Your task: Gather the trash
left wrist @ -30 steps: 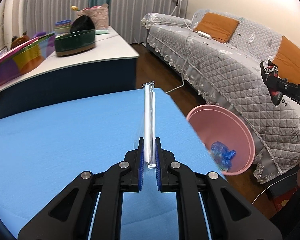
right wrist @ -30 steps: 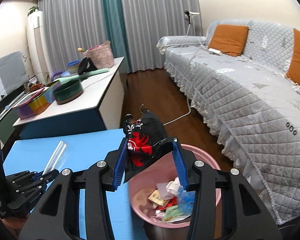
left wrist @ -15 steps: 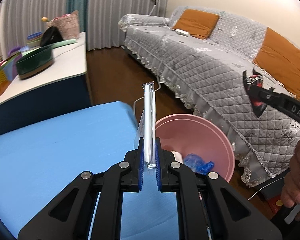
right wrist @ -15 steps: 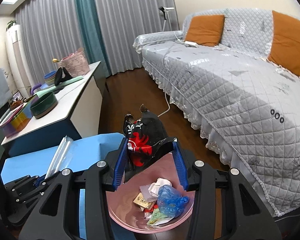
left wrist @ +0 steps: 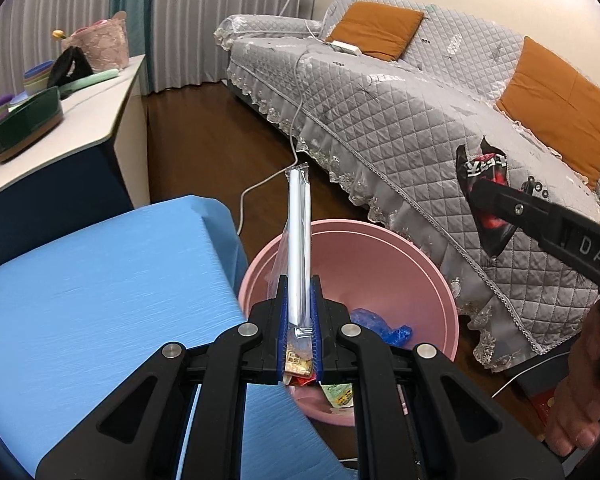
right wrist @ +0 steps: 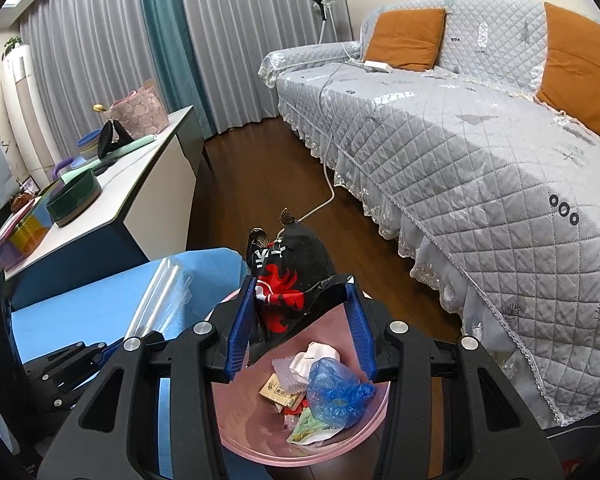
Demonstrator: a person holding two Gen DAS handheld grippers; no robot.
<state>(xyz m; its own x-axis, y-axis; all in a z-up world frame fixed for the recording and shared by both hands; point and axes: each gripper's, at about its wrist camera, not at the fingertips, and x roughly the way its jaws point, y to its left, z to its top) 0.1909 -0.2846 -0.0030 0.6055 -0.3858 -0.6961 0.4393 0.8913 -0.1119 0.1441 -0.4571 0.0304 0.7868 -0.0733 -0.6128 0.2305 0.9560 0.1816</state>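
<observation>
Both jaws are clenched on trash: the left gripper pinches a clear wrapper, the right gripper a black-and-red packet. Each hangs above the pink bin at lower centre, beside the blue surface. Release only once fully inside the rim. Only the right view shows the litter heap plainly.

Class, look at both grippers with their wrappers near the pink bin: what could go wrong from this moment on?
1. The clear wrapper in the left gripper is long and stands upright; released here it might catch the pink bin rim and tip onto the blue table.
2. The black-and-red wrapper in the right gripper sits over the bin's near edge; light foil may flutter onto the wooden floor.
</observation>
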